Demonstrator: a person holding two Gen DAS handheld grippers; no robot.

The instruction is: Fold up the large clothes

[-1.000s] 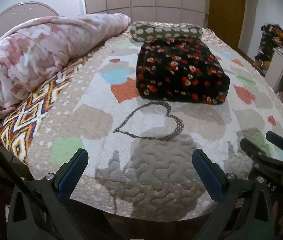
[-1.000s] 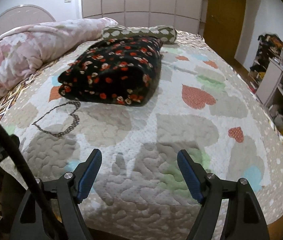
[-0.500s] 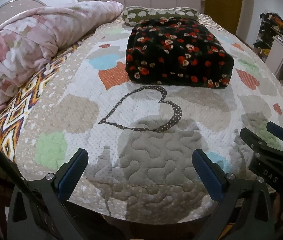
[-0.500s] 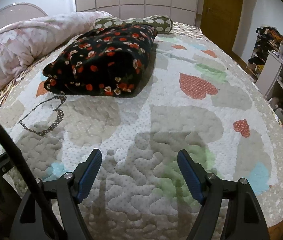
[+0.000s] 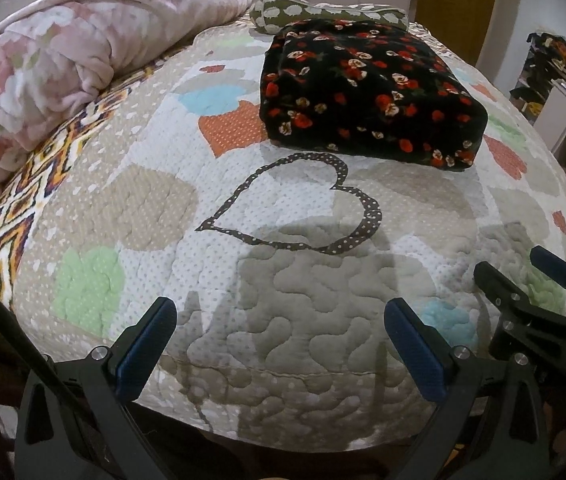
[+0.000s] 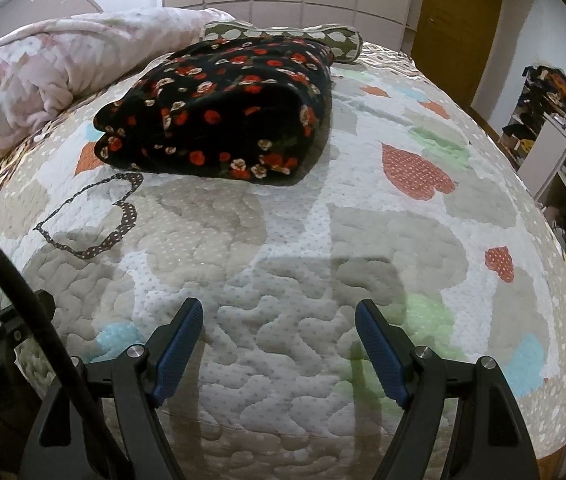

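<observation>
Floral garment (image 5: 367,88), black w/ red and cream flowers, lies as a thick folded bundle on the quilt (image 5: 283,292), well ahead of the left claw (image 5: 283,344) and a bit to its right. Left view: claw is spread wide, nothing between the blue pads (image 5: 143,350), hovering over the near edge of the bed. A dotted heart outline (image 5: 295,204) sits between claw and bundle. Pink blanket (image 5: 55,64) is piled far ahead-left; a green bolster pillow (image 5: 323,14) lies just behind the garment. Right claw's frame shows at this view's right edge.

Right view: right claw (image 6: 279,346) also gapes wide and empty, above the quilt near the bed's edge. Garment (image 6: 219,108) sits ahead and to its left, open layered edges facing the claw, fold spine on the far right side.

Judgement: bundle looks already folded at least twice, so the step is prob. approach for a last fold or tidy. To do it well: bring both claws fwd together, keep them low, take the near corners one each, pinching all layers, not just the top one. Plush fabric is thick and likely slippery, so bite deep. Lift evenly, else layers may slide apart.
</observation>
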